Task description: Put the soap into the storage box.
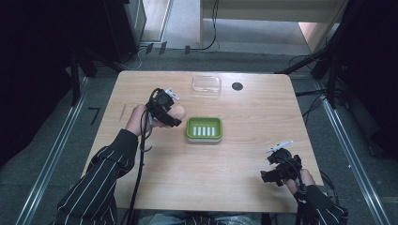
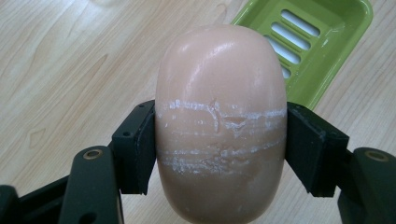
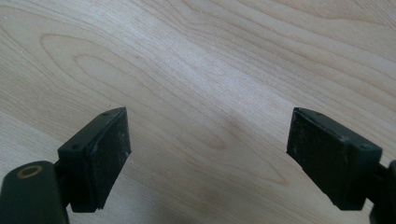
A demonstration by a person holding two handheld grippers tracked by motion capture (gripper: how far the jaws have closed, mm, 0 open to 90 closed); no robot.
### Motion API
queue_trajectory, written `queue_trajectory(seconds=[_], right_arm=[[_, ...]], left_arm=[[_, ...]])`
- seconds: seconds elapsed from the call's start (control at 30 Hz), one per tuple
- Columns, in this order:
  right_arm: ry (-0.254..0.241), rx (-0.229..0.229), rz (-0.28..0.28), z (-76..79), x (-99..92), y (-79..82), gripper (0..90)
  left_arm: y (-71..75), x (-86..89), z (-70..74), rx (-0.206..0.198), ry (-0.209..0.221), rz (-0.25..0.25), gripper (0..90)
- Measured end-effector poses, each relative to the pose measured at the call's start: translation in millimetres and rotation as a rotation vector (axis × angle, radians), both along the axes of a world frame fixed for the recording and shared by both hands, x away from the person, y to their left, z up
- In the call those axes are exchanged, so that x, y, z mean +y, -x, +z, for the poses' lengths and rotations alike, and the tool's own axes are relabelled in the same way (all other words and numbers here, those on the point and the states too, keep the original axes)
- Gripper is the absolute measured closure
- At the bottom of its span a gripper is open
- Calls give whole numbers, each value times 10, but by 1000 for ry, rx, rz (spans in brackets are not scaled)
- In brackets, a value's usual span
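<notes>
While the left gripper (image 2: pixel 219 140) clamps the peach soap bar (image 2: pixel 220 121) crosswise, its long axis points toward the green soap dish (image 1: pixel 204 129) just beside it, probably the target. The right gripper (image 3: pixel 208 154) hangs wide apart, empty, over the desk (image 1: pixel 211 178).

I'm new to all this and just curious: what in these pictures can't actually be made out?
- Soap: its underside and near end, hidden by the left gripper's jaws and the bottom edge, left gripper view.
- Green dish: cut off by the top edge.
- Clear lid: too small and see-through for detail, high view.
- Dark disc: too small to identify.
</notes>
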State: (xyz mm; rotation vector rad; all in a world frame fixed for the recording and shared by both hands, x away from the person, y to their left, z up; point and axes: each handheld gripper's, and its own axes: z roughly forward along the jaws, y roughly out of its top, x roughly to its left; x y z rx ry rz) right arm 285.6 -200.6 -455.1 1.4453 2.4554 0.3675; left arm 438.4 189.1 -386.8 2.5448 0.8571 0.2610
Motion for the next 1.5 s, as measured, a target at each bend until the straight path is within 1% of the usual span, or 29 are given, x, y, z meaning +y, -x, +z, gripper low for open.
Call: queue_trajectory(seconds=[0.1,0.13,0.3,0.33,0.5,0.63,0.8,0.83,0.87,0.9,1.0,1.1,1.27,1.3,1.5], right_arm=[[0,0,-1,0,2,-1,142],[0,1,-2,0,3,-1,142],[0,0,-4,-1,6,-2,142],[1,1,-3,0,2,-2,142],[0,-2,1,-2,-4,-2,142],[0,-2,2,2,-2,0,142],[-1,-2,0,0,-3,-2,142],[0,-2,2,0,-6,-2,142],[0,-3,2,1,-6,-2,142],[0,-3,2,1,-6,-2,142],[1,-3,0,2,-7,-1,142],[0,-3,0,1,-5,-2,142],[-1,-4,-7,-1,-11,1,142],[-1,-5,-7,0,-11,3,142],[-2,-8,-3,-1,-10,0,142]], left_arm=[[-10,-22,9,0,0,-10,333],[-11,-32,10,-2,7,-9,333],[-22,-64,24,-9,8,-16,333],[-23,-73,25,-9,6,-24,333],[-31,-92,36,-18,9,-26,333],[-41,-146,41,-18,6,-42,333],[-45,-212,20,-26,6,-55,332],[-47,-228,17,-30,18,-53,333],[-47,-228,17,-30,18,-53,333],[-48,-249,13,-27,9,-63,333],[-55,-298,-6,-22,11,-77,333],[-56,-345,-15,-26,8,-84,333],[-58,-354,-11,-30,8,-89,333],[-58,-354,-10,-29,14,-90,333],[-67,-389,-23,-38,18,-105,333]])
